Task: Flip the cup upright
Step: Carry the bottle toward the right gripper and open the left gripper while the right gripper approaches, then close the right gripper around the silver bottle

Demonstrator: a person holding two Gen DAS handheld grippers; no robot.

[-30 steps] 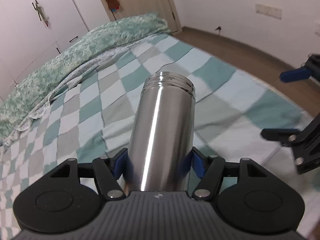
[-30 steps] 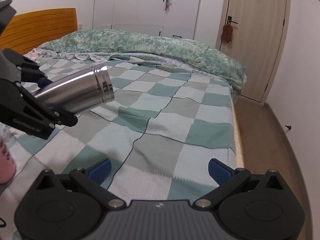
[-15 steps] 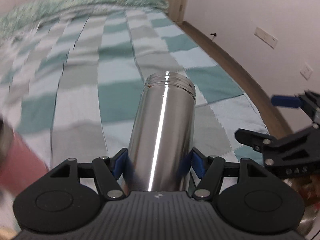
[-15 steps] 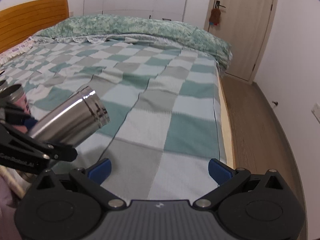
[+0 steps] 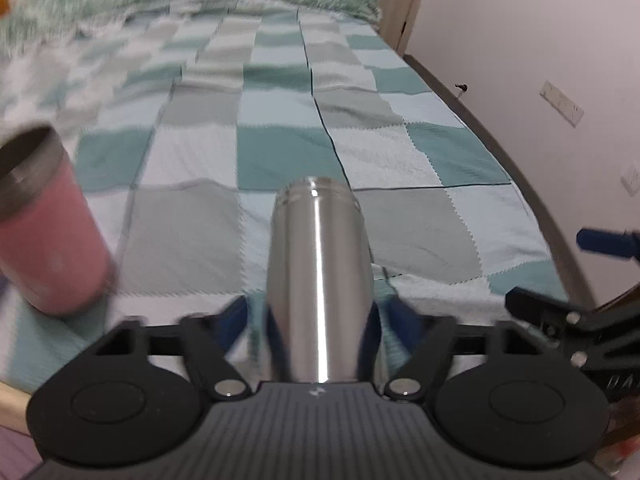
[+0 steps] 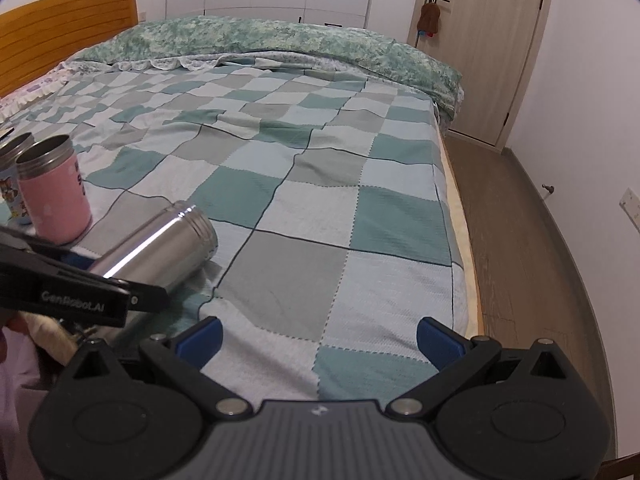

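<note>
A stainless steel cup (image 5: 318, 280) lies nearly on its side between the blue pads of my left gripper (image 5: 316, 320), which is shut on its lower body. Its threaded open mouth points away from the camera. In the right wrist view the steel cup (image 6: 160, 248) tilts low over the checked blanket, mouth up to the right, held by the left gripper (image 6: 80, 292). My right gripper (image 6: 318, 338) is open and empty above the blanket near the bed's foot; it also shows in the left wrist view (image 5: 600, 280) at the right edge.
A pink cup (image 6: 54, 190) stands upright left of the steel cup, also seen in the left wrist view (image 5: 48, 232). Another cup with a cartoon print (image 6: 12, 184) stands behind it. The checked blanket (image 6: 320, 200) covers the bed; the bed edge and wooden floor (image 6: 520, 240) lie right.
My left gripper has swung left and lowered the steel cup toward the blanket beside the pink cup. The right gripper stays open, its view shifted slightly.
</note>
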